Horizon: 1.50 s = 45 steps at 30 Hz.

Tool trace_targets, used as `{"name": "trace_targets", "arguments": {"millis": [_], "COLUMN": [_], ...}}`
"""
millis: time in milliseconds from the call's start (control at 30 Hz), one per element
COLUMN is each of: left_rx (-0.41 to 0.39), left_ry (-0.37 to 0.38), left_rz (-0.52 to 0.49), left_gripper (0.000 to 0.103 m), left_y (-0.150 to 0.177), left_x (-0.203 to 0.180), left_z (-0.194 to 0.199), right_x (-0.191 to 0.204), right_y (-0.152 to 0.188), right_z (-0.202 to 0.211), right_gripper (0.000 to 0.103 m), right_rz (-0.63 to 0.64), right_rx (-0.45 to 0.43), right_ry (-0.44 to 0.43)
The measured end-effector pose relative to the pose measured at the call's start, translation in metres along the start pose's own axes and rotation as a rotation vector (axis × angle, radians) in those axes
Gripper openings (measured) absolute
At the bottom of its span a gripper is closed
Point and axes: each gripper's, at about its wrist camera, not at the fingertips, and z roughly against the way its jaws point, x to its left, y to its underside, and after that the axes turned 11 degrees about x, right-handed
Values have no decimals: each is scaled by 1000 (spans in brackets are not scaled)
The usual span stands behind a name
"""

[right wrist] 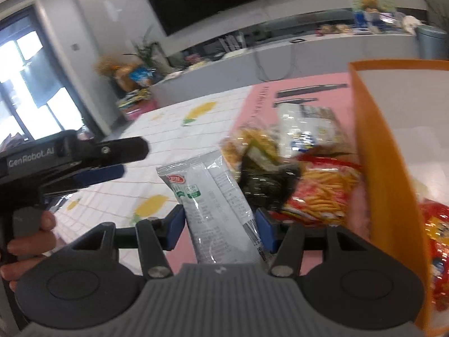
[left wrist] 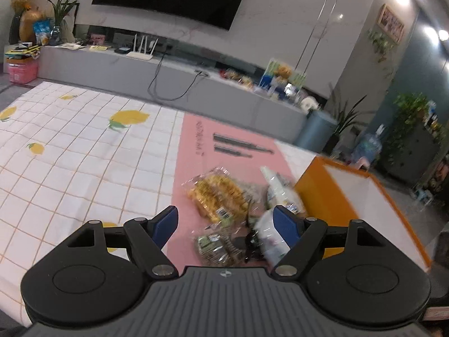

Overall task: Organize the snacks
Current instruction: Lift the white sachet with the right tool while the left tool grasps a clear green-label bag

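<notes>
L wrist view: the left gripper is seen with jaws wide apart, nothing clamped, above a pile of snack packs heaped on a pink mat just beside an orange box; a lemon-print cloth is spread to the left. R wrist view: the right gripper is shown clamped on a grey-white snack pack, held near the pile, w/ the orange box at right and a red-yellow pack inside it. The left gripper is held by a hand at left.

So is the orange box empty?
No. The orange box has a red snack packet showing inside, behind its wall.
</notes>
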Motion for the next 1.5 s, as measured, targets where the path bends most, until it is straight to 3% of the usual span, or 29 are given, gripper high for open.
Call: {"name": "trace_targets", "arguments": {"millis": [133,333,467,567,700,933,1067,1200,1267,1300,1333,1367,1400,1500], "left_rx": [44,161,207,191,168,208,218,232,222,218,217,219,228,236], "left_ry": [-26,-166,-254,-235,-209,-106,-40,-71,-100,-100,-77,-52,-26,-41], "left_rz": [38,-75,-9,64,73,164,143,107,82,74,74,86,110,111], "left_gripper": [90,89,88,88,88,87,91,91,87,80,64,55,50,45], "left_y": [0,12,15,14,10,2,0,3,4,4,4,4,4,5], "left_x": [0,-18,-7,4,4,10,9,1,-3,-4,-4,-2,0,3], "left_z": [-18,-68,-88,-89,-93,-102,-106,-121,-122,-123,-122,-122,-121,-116], "right_x": [-8,-12,-14,-12,-13,-14,-13,-11,-10,-10,-10,-10,-9,-10], "right_y": [-1,-4,-7,-9,-10,-7,-8,-9,-10,-10,-9,-10,-10,-10], "right_z": [14,30,30,29,26,29,29,27,27,26,26,25,25,24], "right_gripper": [54,54,54,54,54,54,54,54,54,54,54,54,54,54], "right_rz": [-47,-62,-68,-59,-64,-71,-73,-68,-65,-63,-60,-58,-56,-51], "right_rx": [-38,-89,-98,-92,-94,-99,-95,-92,-92,-91,-89,-89,-87,-86], "right_ry": [41,50,39,47,48,42,44,48,50,51,52,54,56,61]}}
